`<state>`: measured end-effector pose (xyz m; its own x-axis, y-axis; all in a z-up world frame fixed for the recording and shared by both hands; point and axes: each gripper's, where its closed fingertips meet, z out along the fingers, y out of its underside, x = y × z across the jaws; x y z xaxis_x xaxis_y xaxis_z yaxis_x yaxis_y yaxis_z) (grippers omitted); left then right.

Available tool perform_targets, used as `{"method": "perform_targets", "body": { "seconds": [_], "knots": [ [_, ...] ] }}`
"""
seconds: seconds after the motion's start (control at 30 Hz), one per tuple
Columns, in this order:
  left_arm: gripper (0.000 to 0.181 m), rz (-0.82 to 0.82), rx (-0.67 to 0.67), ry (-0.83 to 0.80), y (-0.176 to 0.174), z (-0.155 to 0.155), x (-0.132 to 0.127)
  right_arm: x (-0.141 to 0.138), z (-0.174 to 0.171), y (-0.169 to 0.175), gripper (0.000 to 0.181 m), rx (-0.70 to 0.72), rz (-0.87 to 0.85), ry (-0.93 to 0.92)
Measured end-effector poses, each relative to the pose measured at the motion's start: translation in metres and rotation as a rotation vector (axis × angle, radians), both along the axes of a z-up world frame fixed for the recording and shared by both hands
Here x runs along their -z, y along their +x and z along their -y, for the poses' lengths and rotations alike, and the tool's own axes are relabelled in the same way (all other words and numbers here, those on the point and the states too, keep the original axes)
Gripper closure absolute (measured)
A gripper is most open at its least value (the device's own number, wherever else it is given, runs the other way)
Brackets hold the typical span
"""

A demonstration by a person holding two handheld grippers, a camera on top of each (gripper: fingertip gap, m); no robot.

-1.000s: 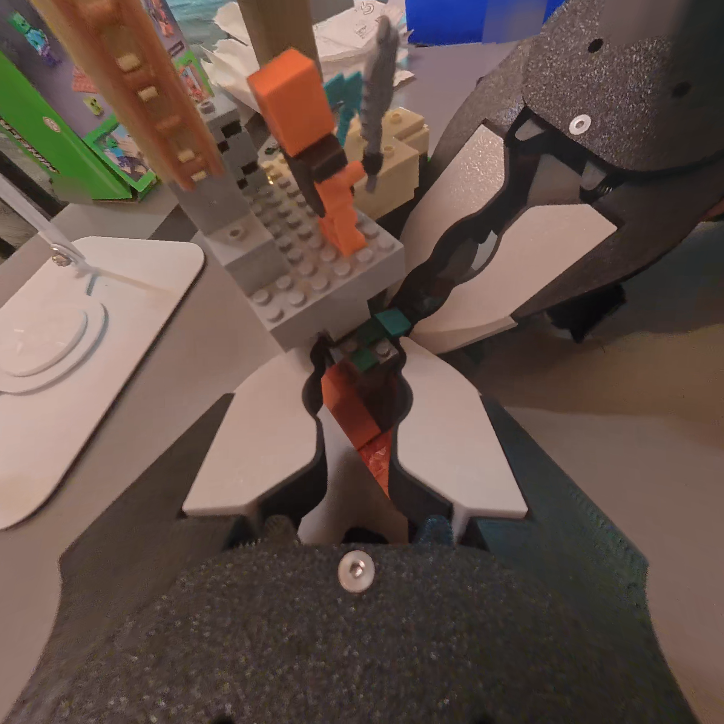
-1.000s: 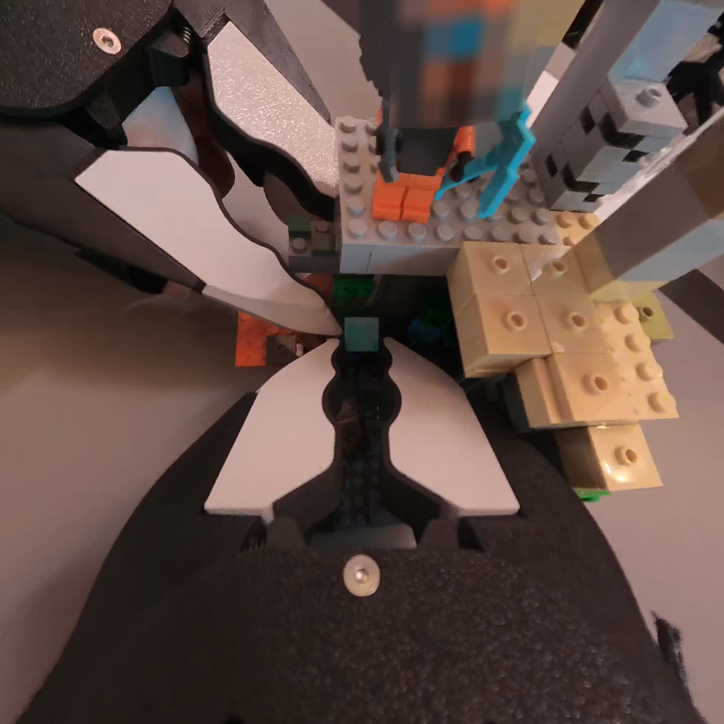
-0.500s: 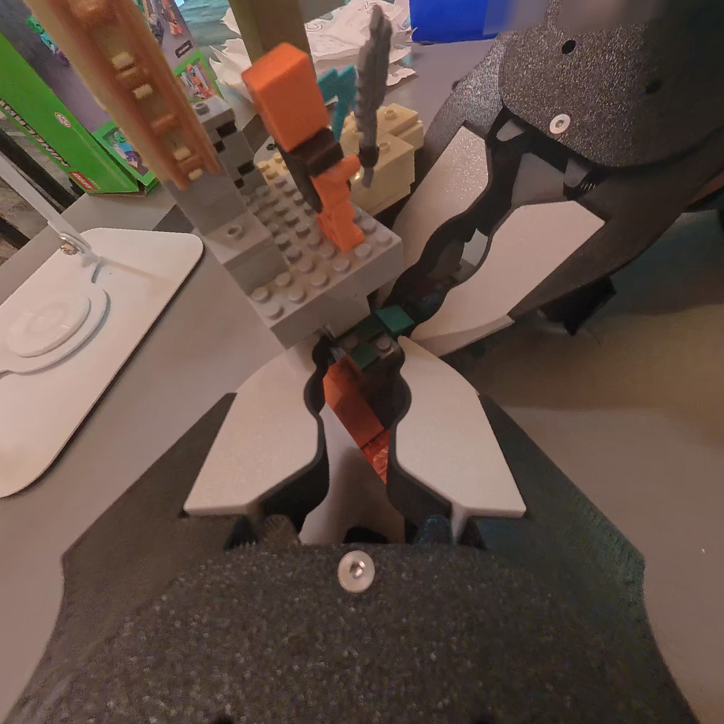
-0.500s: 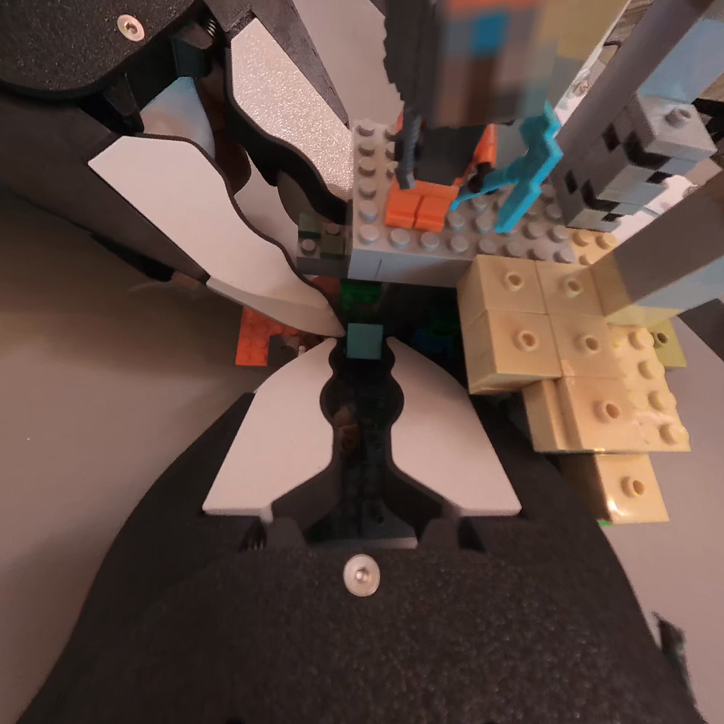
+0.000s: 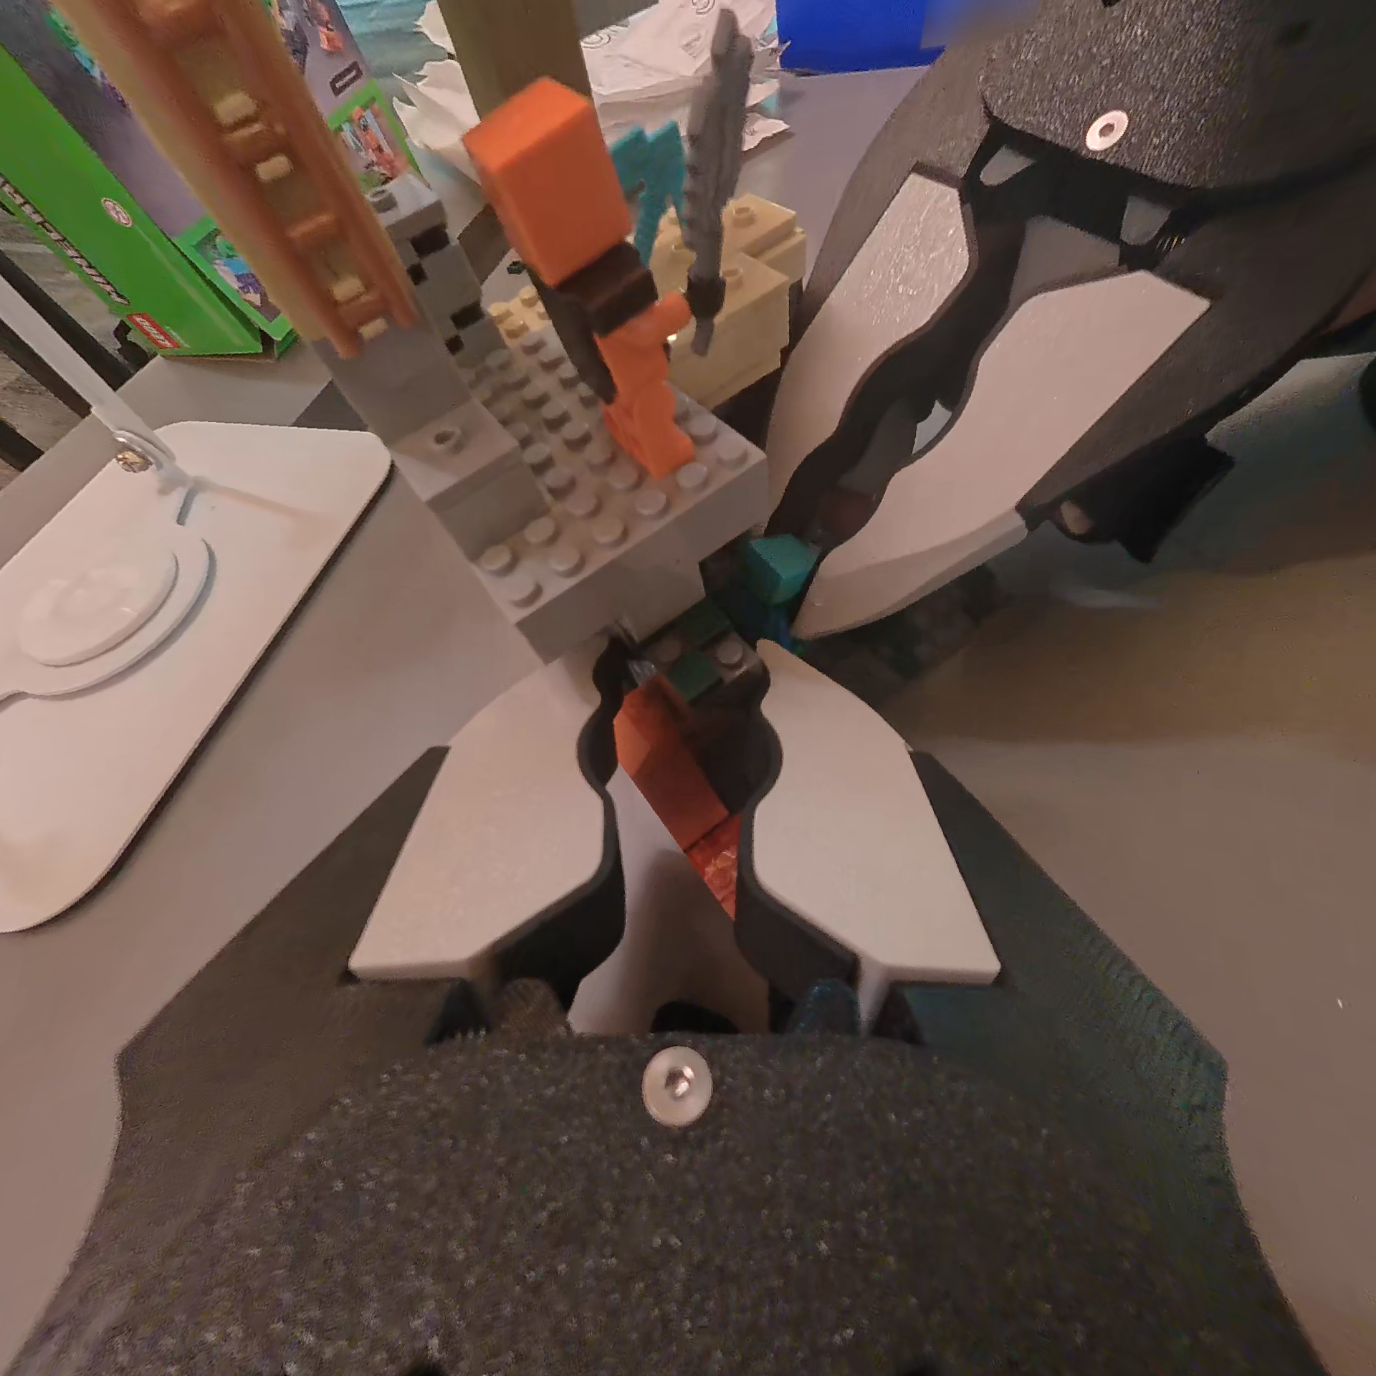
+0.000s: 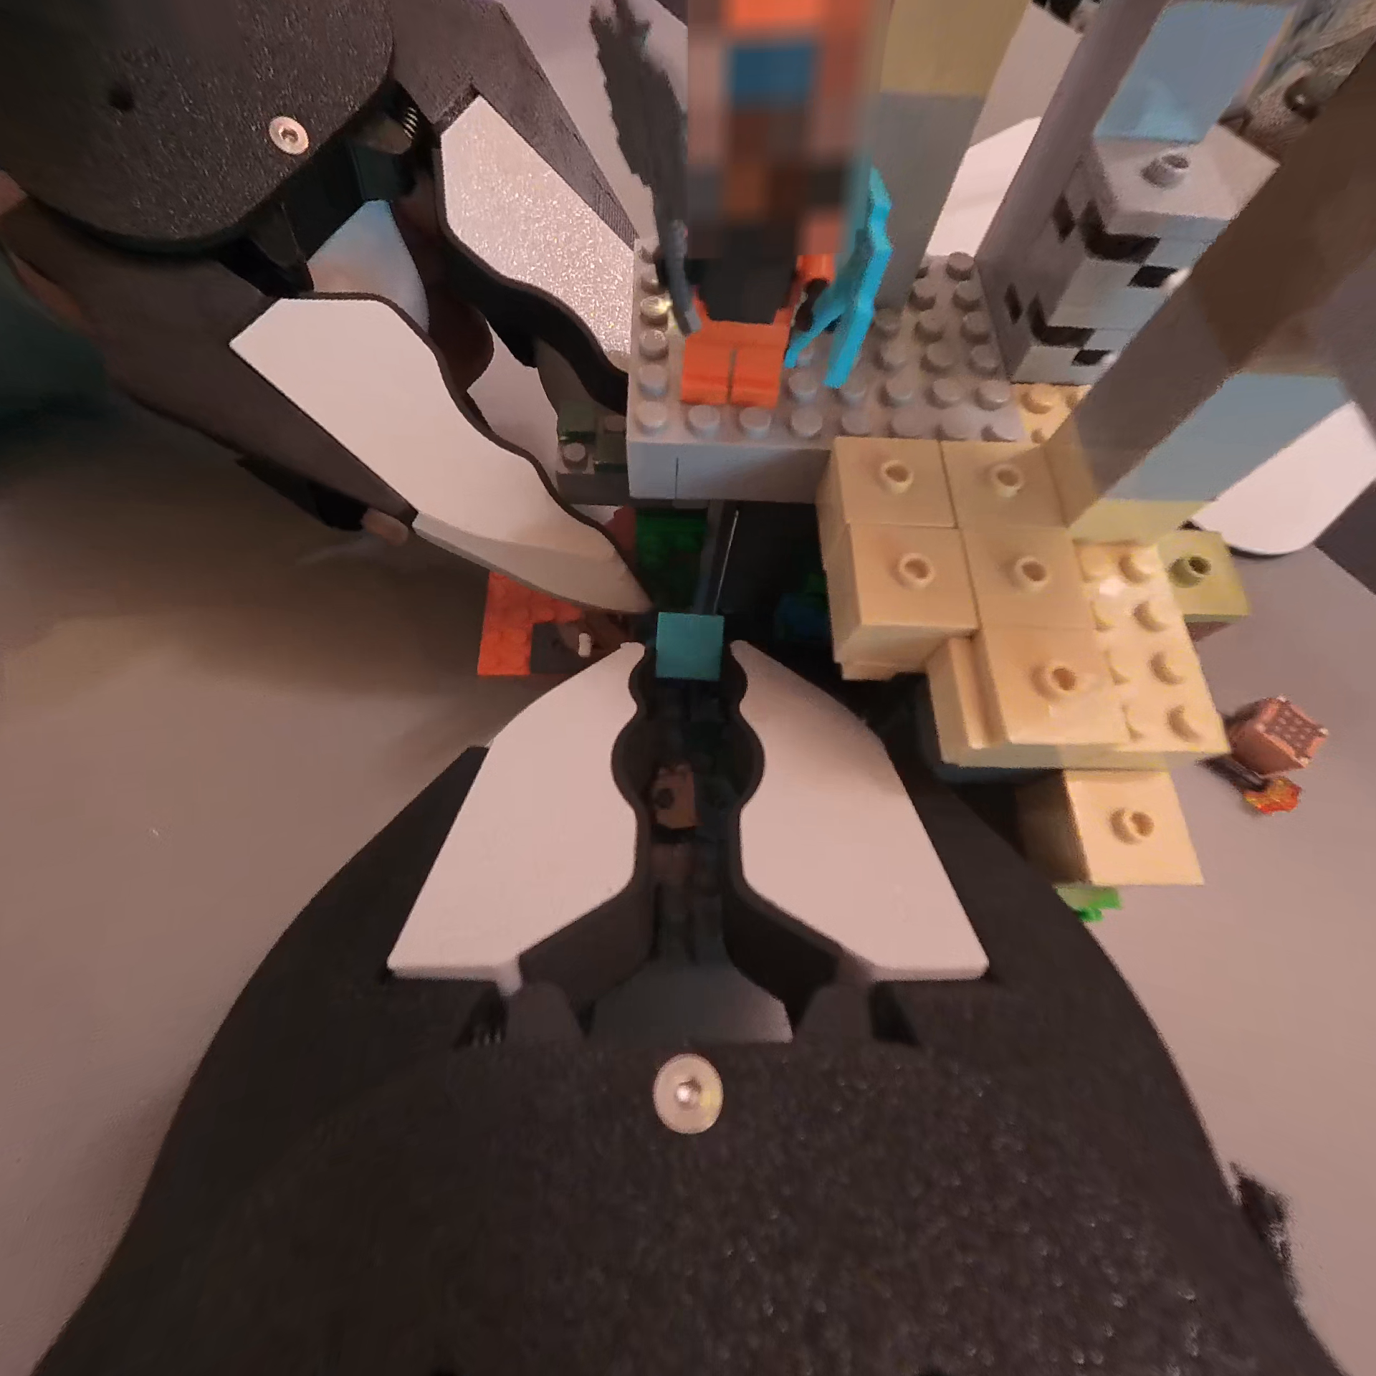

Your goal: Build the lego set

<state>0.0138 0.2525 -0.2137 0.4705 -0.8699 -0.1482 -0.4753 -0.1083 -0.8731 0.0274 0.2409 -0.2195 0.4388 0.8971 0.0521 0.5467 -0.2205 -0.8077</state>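
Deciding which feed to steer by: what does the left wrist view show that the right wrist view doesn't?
Left only: the ladder, the green box, and the left gripper shut on the dark brick.
Right only: the orange plate on the table and a small brown piece.
Both: the figure, grey plate, tan bricks, and the teal brick in the right gripper.

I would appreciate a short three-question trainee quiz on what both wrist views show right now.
1. True or false: the orange figure stands on the grey studded plate.
2. What does the right gripper hold between its jaws? A) a teal brick B) a yellow wheel C) nothing
3. Fill in: the figure's raised hand holds a grey ____.

Key:
1. True; its orange legs sit on the plate's studs.
2. A; the teal brick sits pinched at the tips.
3. Sword.
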Motion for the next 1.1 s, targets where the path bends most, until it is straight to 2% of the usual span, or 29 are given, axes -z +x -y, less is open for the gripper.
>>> {"method": "perform_targets", "body": {
  "seconds": [0.03,0.4,0.7,0.8,0.93,1.1],
  "knots": [
    [0.15,0.001,0.002,-0.002,0.0,0.0,0.0,0.001,0.0,-0.002,0.165,0.004,0.002,0.0],
    [0.148,0.016,0.069,-0.026,0.0,0.004,0.0,0.006,-0.006,-0.005,0.165,0.067,0.033,-0.049],
    [0.149,0.023,0.094,-0.026,0.0,0.006,-0.001,0.007,-0.005,-0.003,0.165,0.093,0.072,-0.187],
    [0.149,0.024,0.1,-0.026,0.0,0.006,-0.001,0.003,-0.006,-0.001,0.165,0.088,0.073,-0.162],
    [0.149,0.024,0.1,-0.026,0.0,0.006,-0.001,-0.004,-0.002,0.001,0.165,0.045,0.011,-0.194],
    [0.147,-0.006,0.079,-0.016,-0.007,0.01,-0.002,-0.027,0.014,0.016,0.166,-0.02,-0.101,-0.244]
  ]
}}
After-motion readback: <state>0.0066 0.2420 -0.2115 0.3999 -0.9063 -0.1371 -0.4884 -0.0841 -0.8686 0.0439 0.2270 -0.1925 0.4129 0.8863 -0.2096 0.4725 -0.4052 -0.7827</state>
